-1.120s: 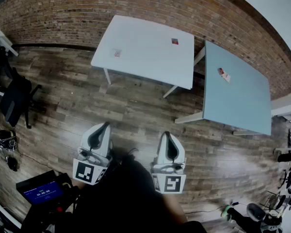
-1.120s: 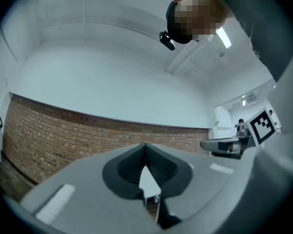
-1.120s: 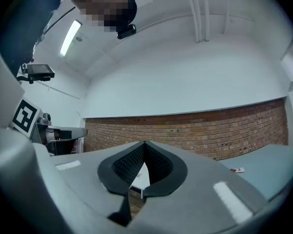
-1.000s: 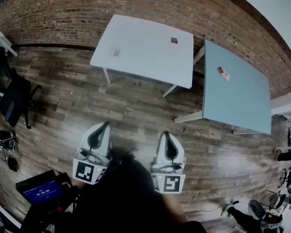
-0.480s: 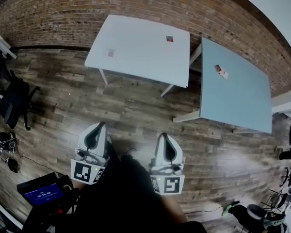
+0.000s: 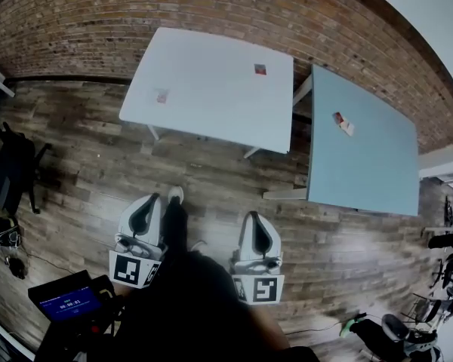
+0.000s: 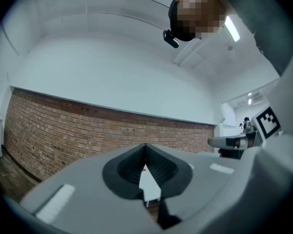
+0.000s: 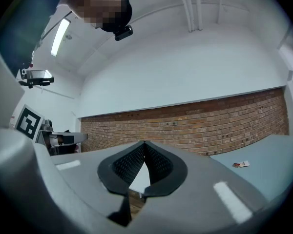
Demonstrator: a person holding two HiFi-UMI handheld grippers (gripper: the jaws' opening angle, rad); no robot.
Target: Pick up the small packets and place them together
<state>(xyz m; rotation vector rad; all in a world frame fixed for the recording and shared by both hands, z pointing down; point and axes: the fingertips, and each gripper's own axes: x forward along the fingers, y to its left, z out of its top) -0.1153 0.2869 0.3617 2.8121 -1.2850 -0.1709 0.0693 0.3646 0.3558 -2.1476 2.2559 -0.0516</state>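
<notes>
The white rectangular table (image 6: 211, 89) fills the upper middle of the head view, and the pale blue-grey rectangular table (image 6: 362, 157) stands just beside it at the upper right, both in front of a red brick wall (image 6: 211, 6). The left gripper (image 6: 154, 198) and the right gripper (image 6: 251, 215), both grey, are in the lower middle of the frame over the dark wooden floor (image 6: 211, 164), well apart from both tables. In its own view, each one has its jaws closed tip against tip with nothing between them. The small packets lie far from each other: a pale pinkish flat packet (image 6: 161, 96) near the left edge of the white table, a small red flat packet (image 6: 260, 69) near its upper right corner, and a red-and-white flat packet (image 6: 341, 122) on the upper left part of the blue-grey table. I cannot tell whether this last one is one piece or two. I judge that the packets are very light, thin and soft, perhaps a little slippery on the smooth tops. They lie flat, so a good hold is probably at one short edge, pinched between the jaw tips so the content is not crushed. No brand or print on the packets is readable, because they are too small. The blue screen (image 6: 63, 305) at the lower left shows pale digits, but I cannot read them.
</notes>
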